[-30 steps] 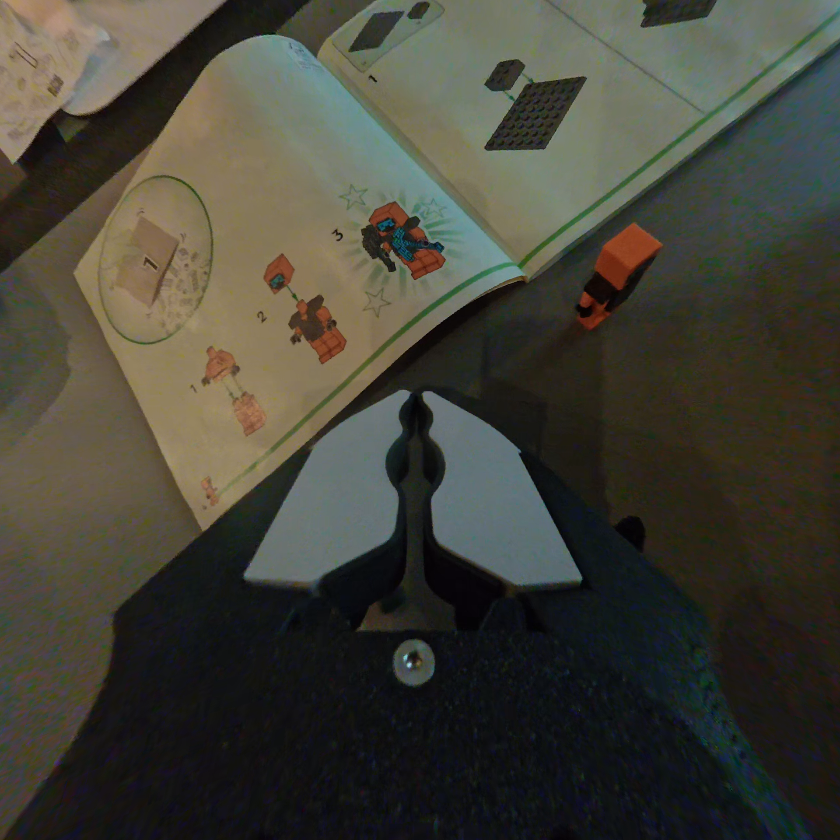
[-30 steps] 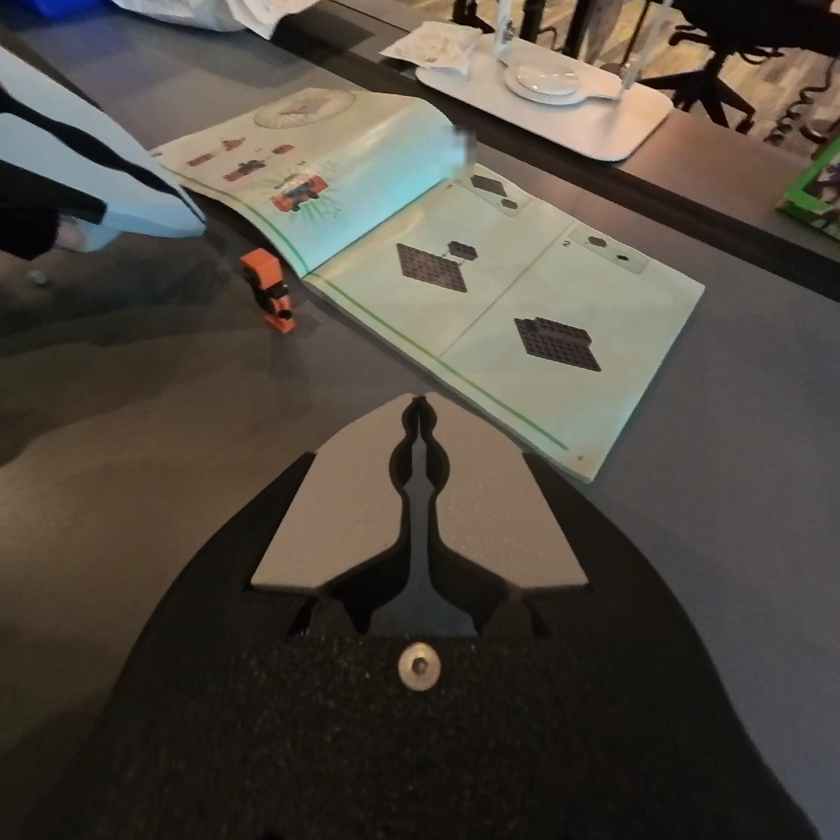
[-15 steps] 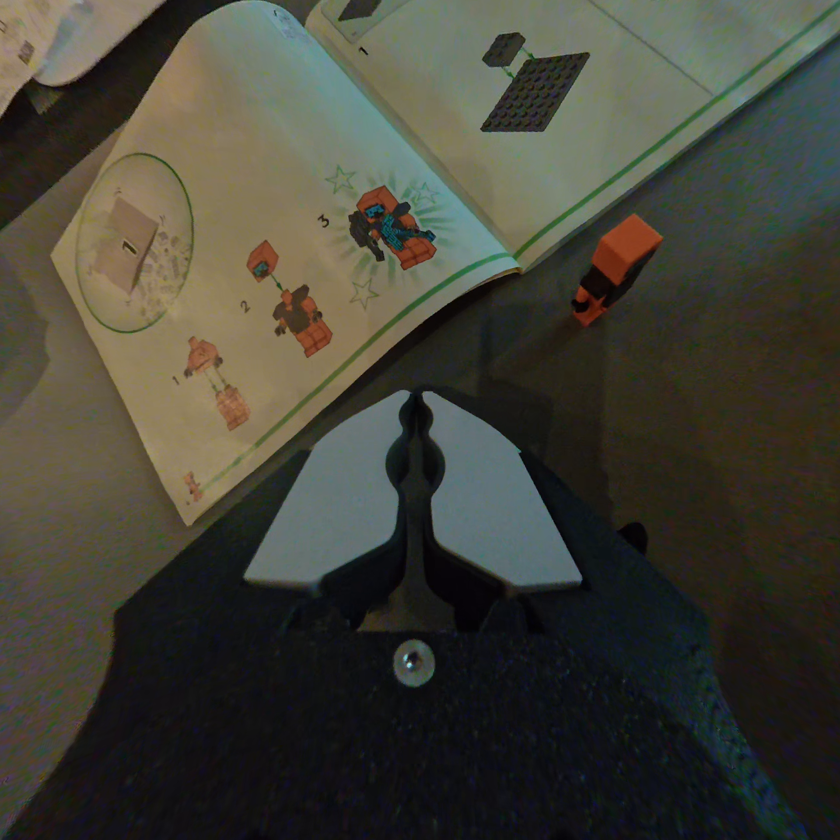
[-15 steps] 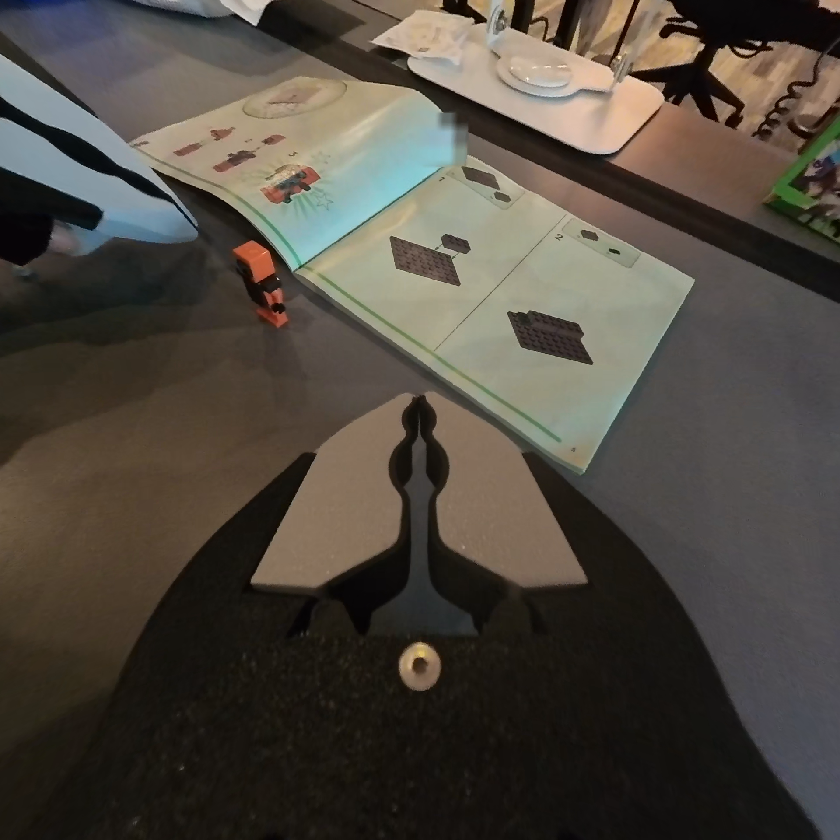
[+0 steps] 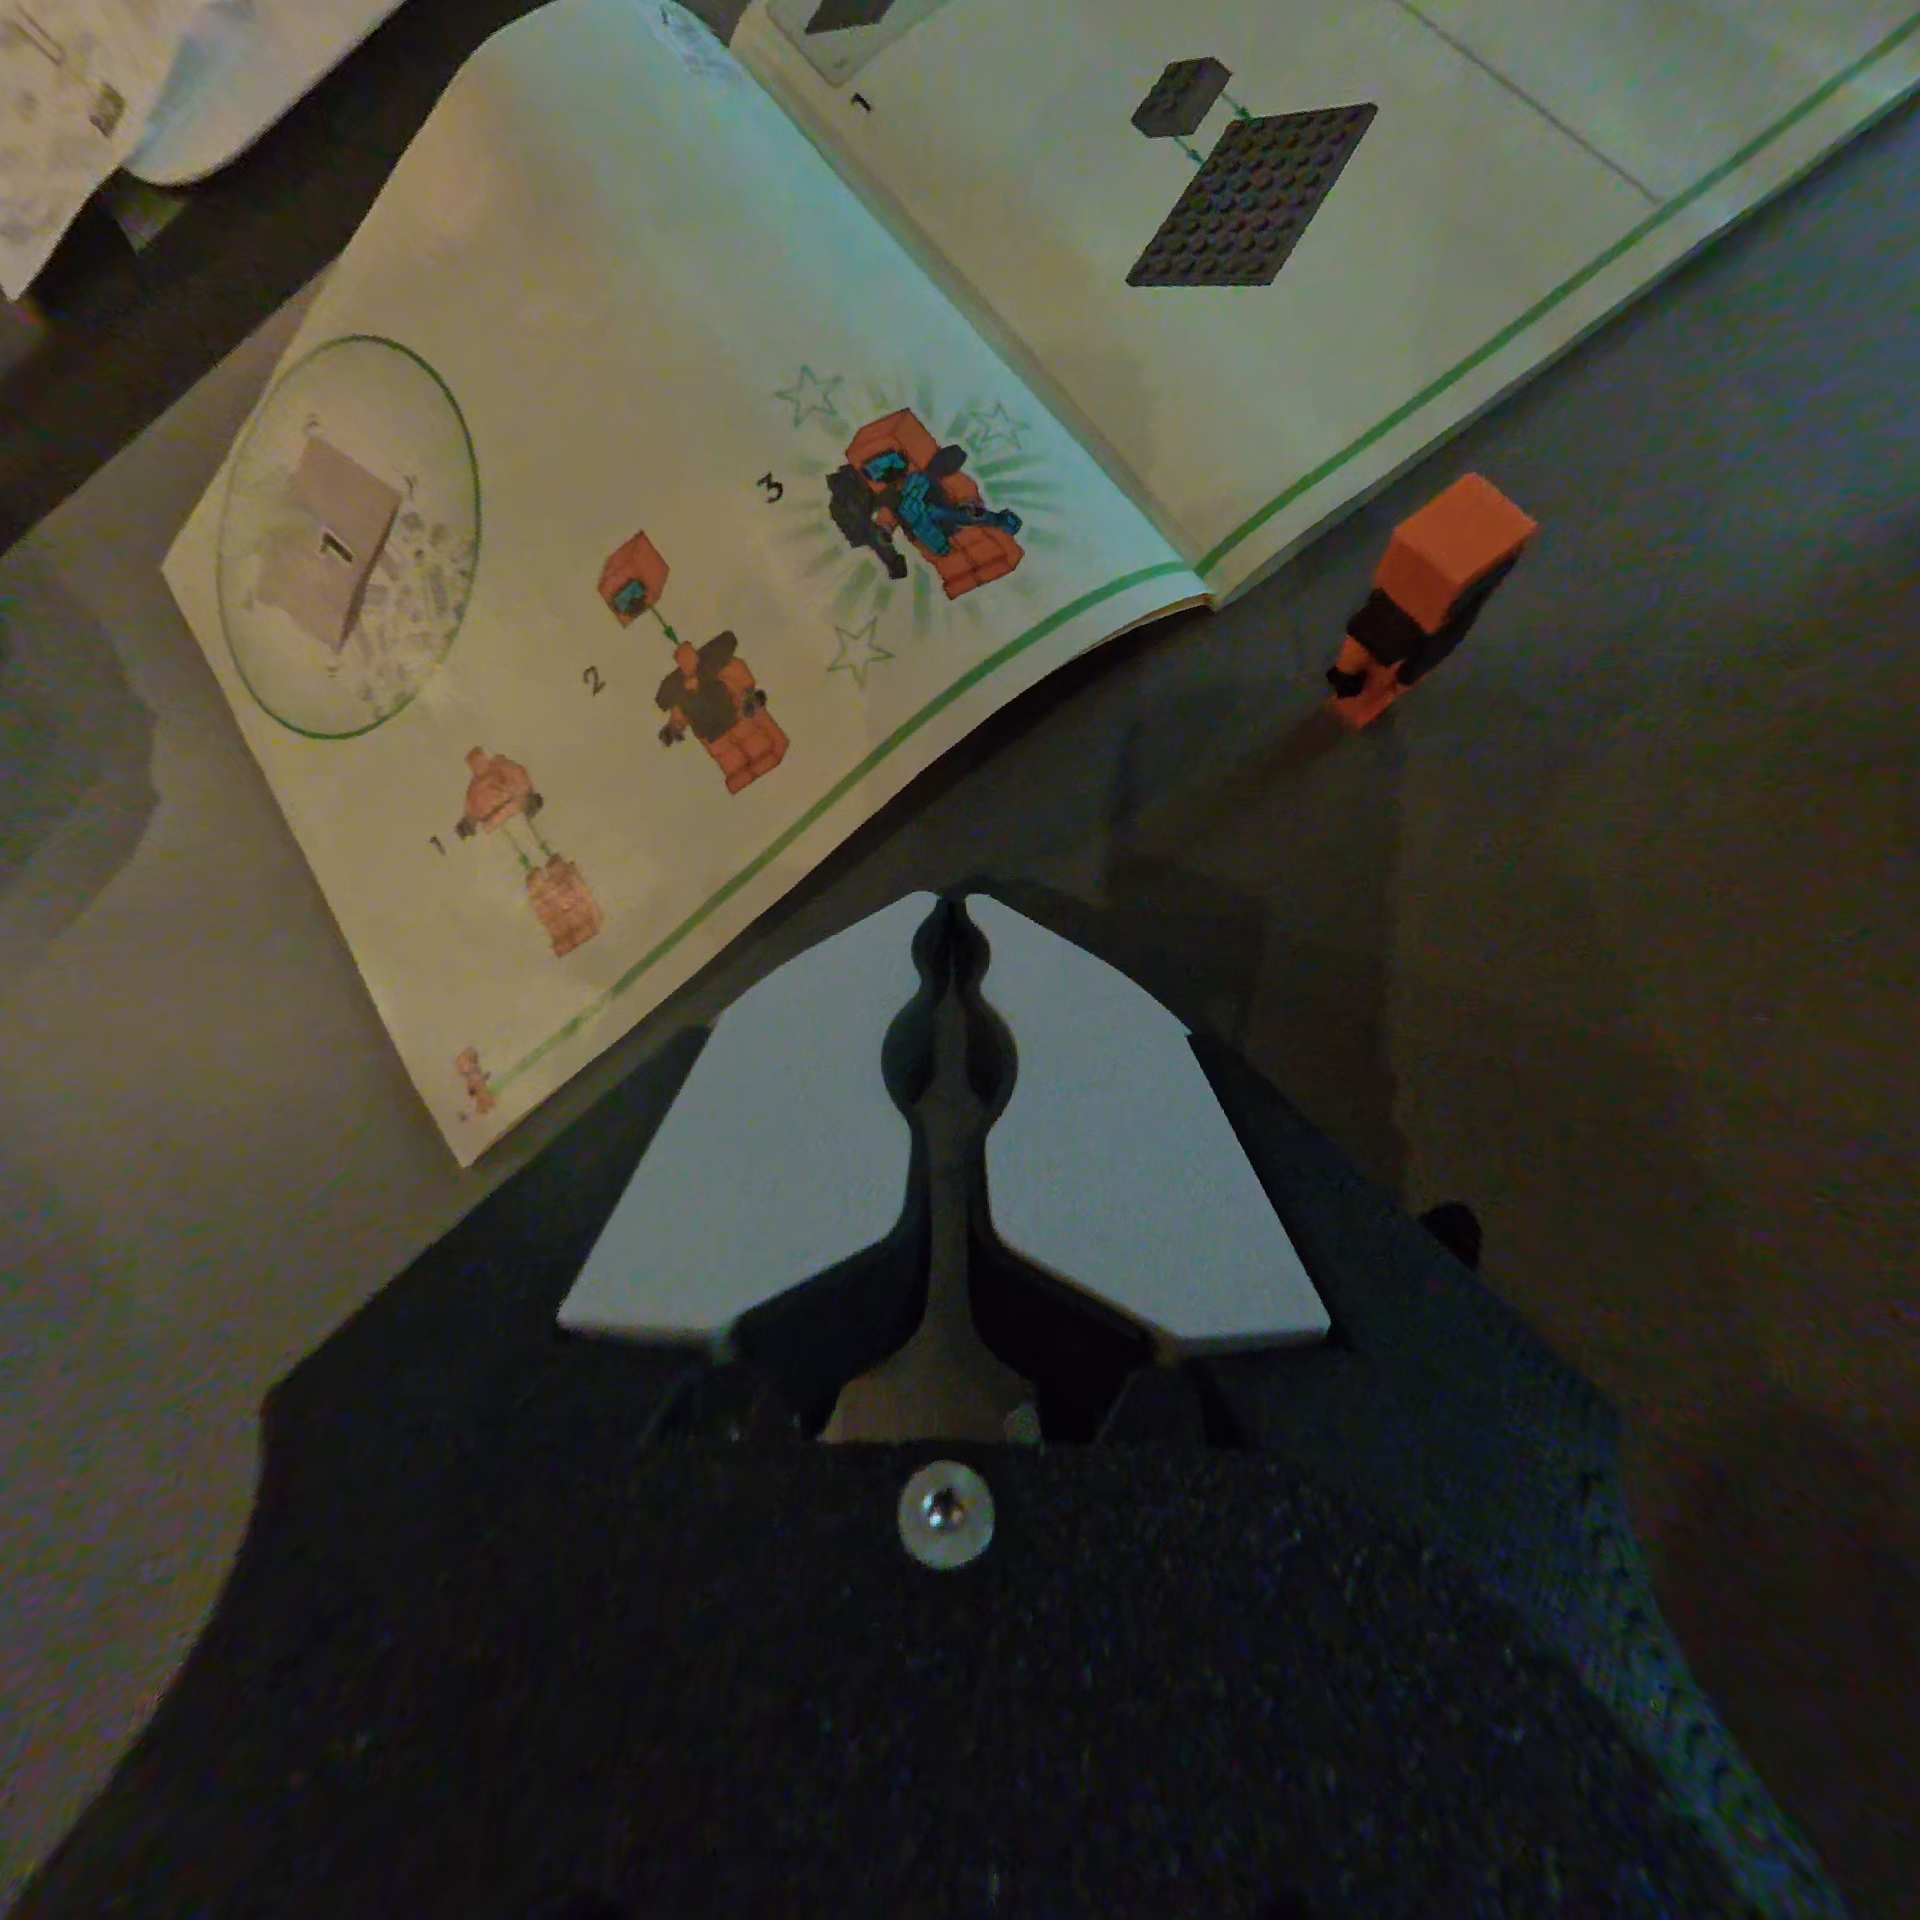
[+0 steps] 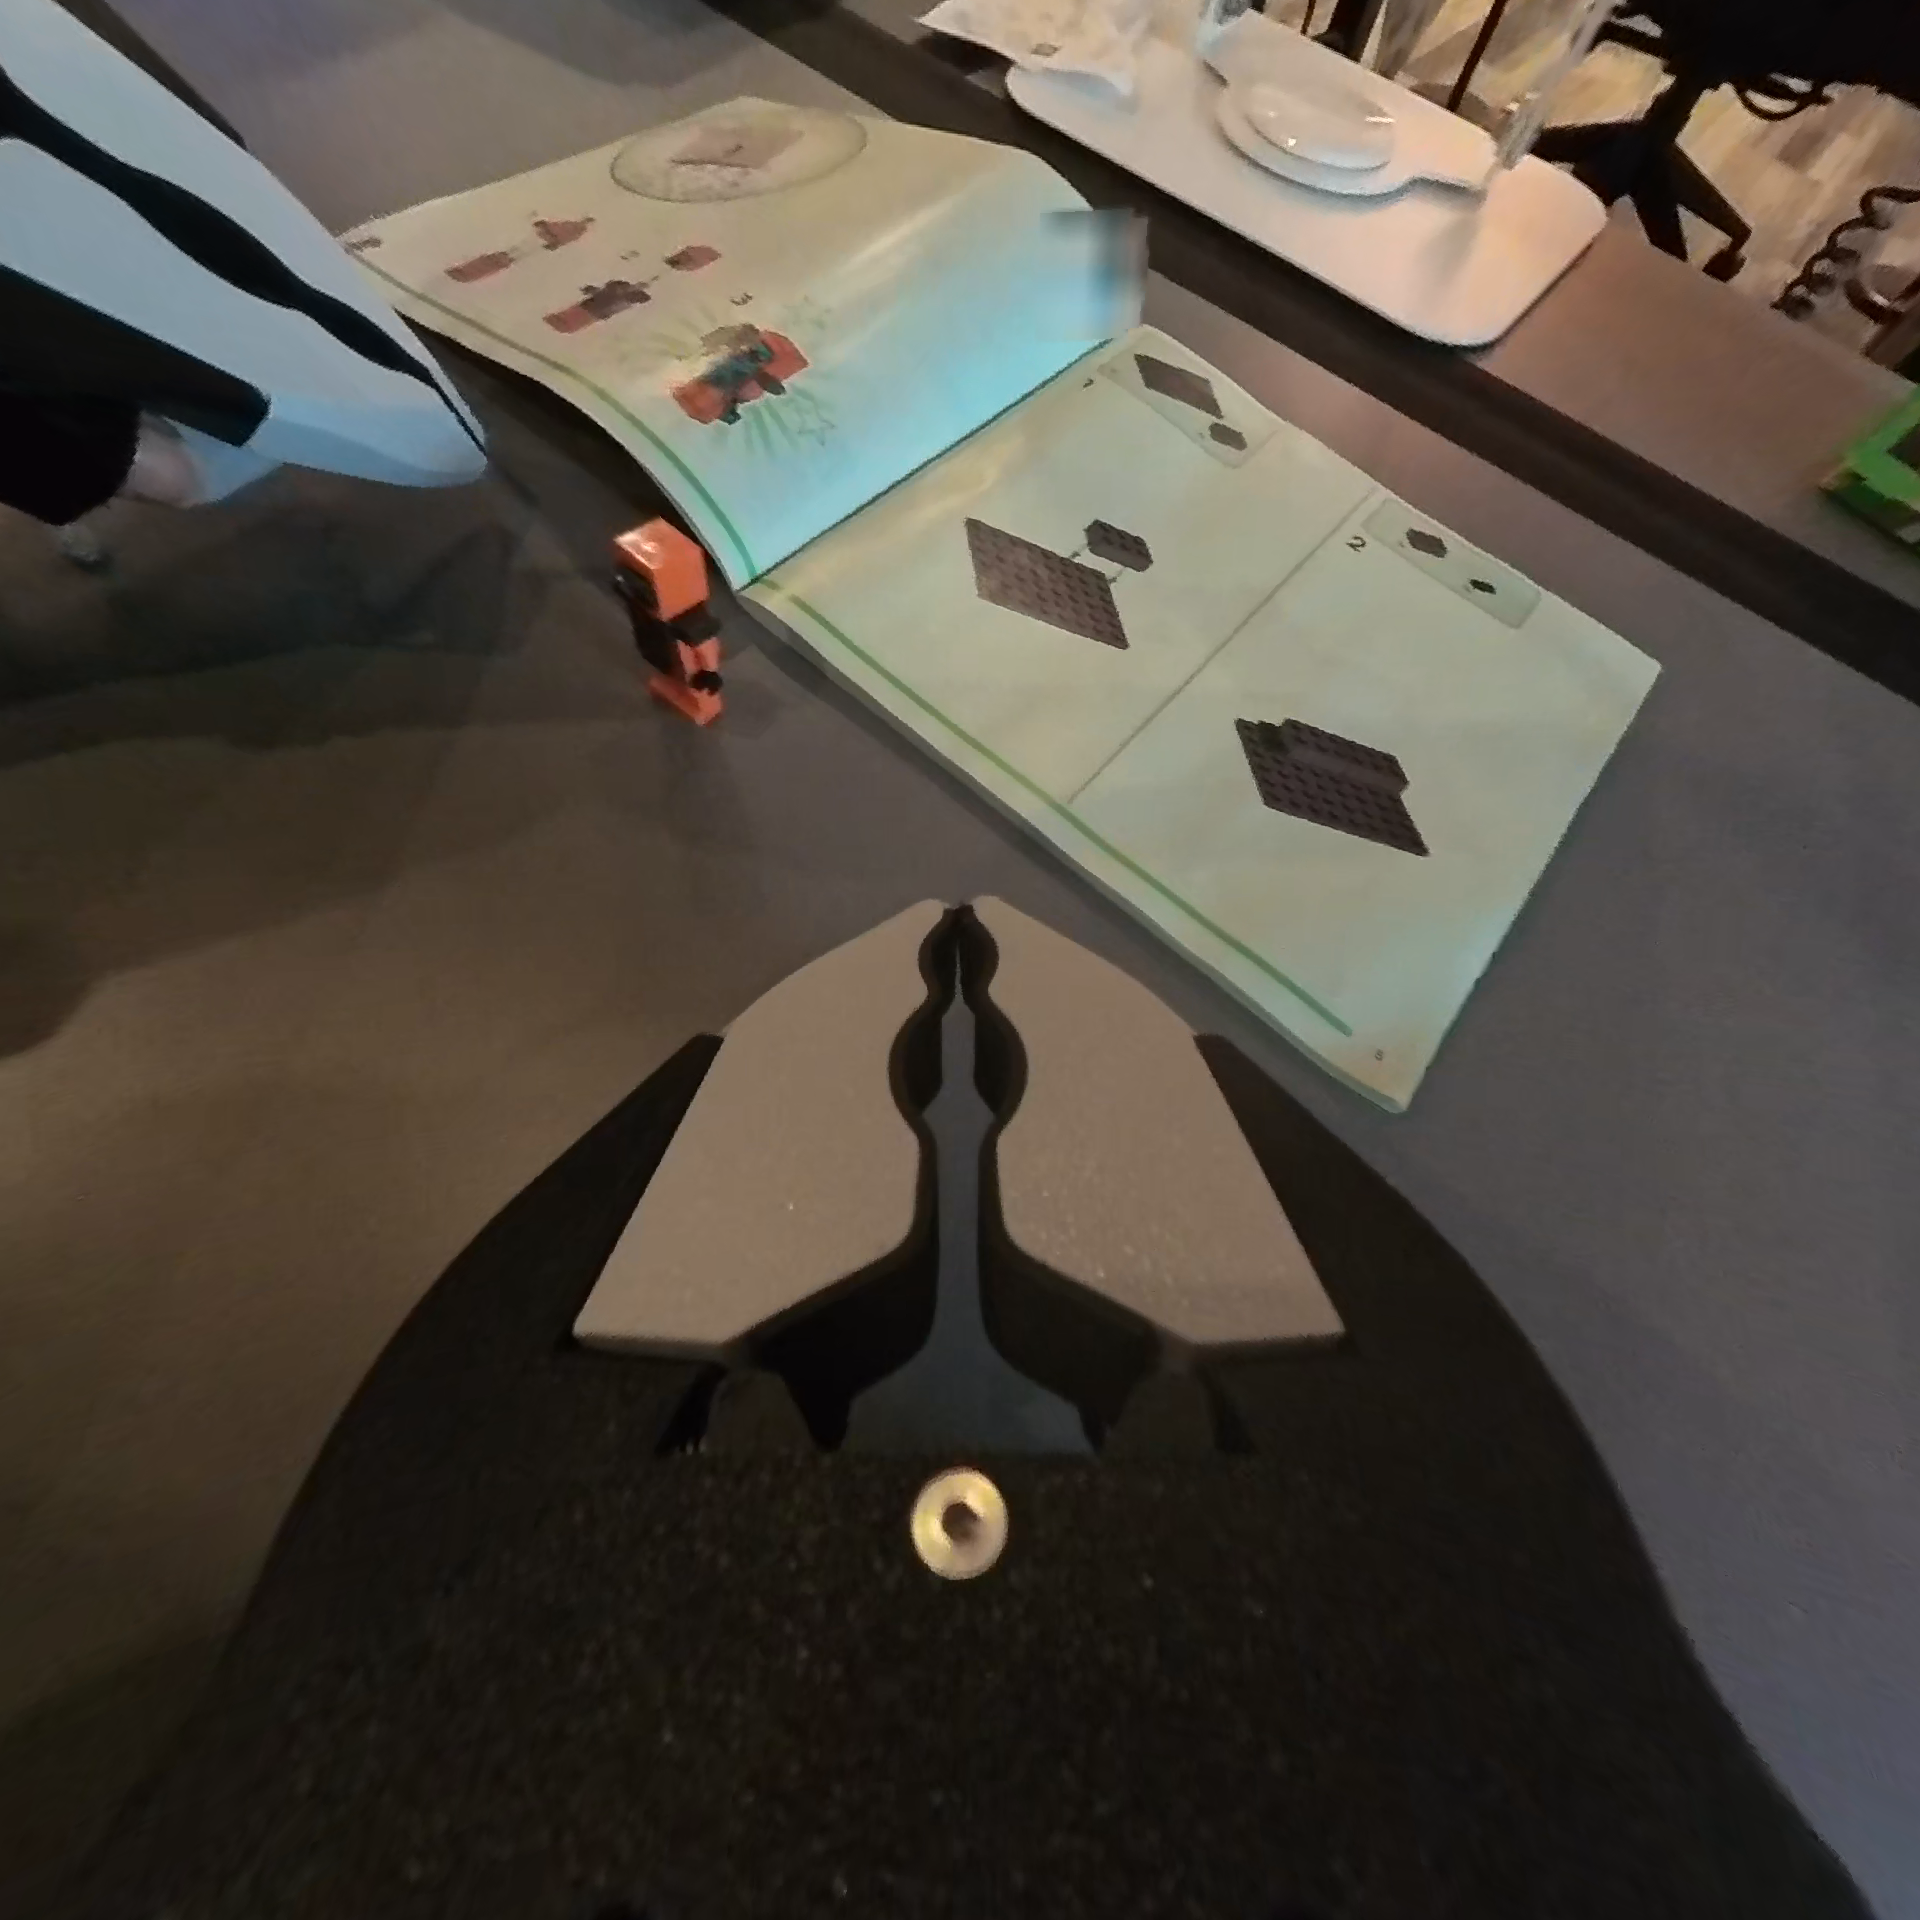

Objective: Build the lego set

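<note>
left gripper [image 5: 951, 906]: fingers pressed together, empty, above table [image 5: 1558, 1039]
right gripper [image 6: 961, 910]: fingers pressed together, empty
figure [image 6: 668, 627]: orange, upright on table, just beside booklet [image 6: 1195, 675] edge
booklet: lying open

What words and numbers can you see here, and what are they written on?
I don't read out writing from pictures, but here is where it sits.
Instruction booklet, left page: small printed marks beside the three figure drawings.
Same booklet, right page: a small mark by the dark plate drawing.
White printed sheet: too blurred to read.
Orange lego figure: no writing shows.
</note>
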The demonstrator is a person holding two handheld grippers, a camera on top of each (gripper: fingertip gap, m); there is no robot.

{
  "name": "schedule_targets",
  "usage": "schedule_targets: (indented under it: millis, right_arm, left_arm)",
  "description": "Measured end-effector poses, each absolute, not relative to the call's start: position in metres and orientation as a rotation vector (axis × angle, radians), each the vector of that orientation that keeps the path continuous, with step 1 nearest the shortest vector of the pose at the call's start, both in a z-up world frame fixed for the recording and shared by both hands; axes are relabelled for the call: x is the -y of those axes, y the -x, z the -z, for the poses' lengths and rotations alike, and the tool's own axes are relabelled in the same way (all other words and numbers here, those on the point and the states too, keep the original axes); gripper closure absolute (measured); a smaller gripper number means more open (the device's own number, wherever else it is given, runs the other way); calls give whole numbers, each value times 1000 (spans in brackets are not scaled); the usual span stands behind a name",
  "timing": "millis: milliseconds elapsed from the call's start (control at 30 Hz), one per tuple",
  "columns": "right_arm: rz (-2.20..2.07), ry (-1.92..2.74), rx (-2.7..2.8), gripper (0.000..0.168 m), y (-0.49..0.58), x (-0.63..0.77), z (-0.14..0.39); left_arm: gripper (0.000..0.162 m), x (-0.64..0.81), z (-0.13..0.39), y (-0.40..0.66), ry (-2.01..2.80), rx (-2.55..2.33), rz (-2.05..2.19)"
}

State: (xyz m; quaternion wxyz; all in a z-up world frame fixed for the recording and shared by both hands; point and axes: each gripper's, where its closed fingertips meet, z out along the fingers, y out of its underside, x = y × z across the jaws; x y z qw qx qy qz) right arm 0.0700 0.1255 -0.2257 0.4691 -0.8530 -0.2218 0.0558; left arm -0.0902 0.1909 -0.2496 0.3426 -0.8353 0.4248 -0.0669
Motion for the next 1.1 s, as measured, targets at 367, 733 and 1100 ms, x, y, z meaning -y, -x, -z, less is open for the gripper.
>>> schedule_targets:
  millis: [367,733,1100]
  right_arm:
    - [-163,2086,598,167,-50,-127,216]
    - [-223,2096,665,162,-35,-126,221]
    - [-223,2053,734,162,-25,-114,211]
  left_arm:
    - [162,-190,247,96,2160,-1092,180]
    - [162,-187,247,101,2158,-1090,186]
    - [162,-180,231,118,2114,-1034,166]
